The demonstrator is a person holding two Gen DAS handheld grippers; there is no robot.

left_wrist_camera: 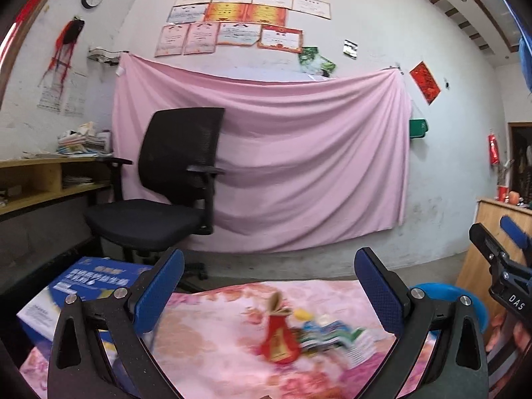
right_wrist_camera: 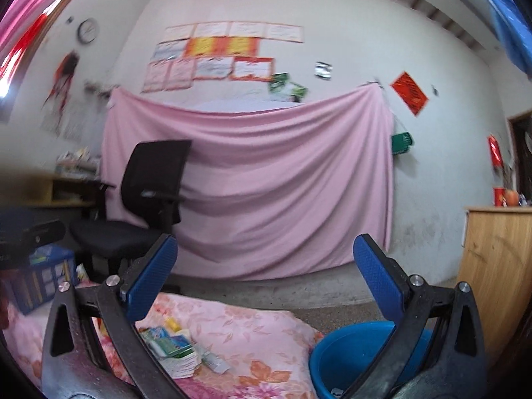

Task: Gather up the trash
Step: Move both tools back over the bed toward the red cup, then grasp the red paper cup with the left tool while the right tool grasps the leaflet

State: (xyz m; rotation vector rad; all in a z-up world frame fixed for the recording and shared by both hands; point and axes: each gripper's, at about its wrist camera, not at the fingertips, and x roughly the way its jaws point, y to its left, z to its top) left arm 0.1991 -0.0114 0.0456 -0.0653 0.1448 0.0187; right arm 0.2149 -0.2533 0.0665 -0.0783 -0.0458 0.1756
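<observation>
Left gripper [left_wrist_camera: 269, 294]: jaws spread wide, holding nothing, above the floral cloth [left_wrist_camera: 216, 332].
Right gripper [right_wrist_camera: 264, 276]: equally wide, empty.
Trash: red pouch [left_wrist_camera: 279, 340] and blurred wrappers [right_wrist_camera: 169, 344] on the cloth.
Blue bucket [right_wrist_camera: 335, 359]: beside the cloth, partly hidden.

Left gripper [left_wrist_camera: 269, 286] held wide open above a pink floral cloth [left_wrist_camera: 212, 339].

A red pouch [left_wrist_camera: 279, 342] lies beside blurred, colourful wrappers [left_wrist_camera: 335, 335] on the cloth. A blue basin [left_wrist_camera: 472, 302] sits at right, a blue box [left_wrist_camera: 89, 279] at left, a black office chair [left_wrist_camera: 166, 179] behind.
</observation>
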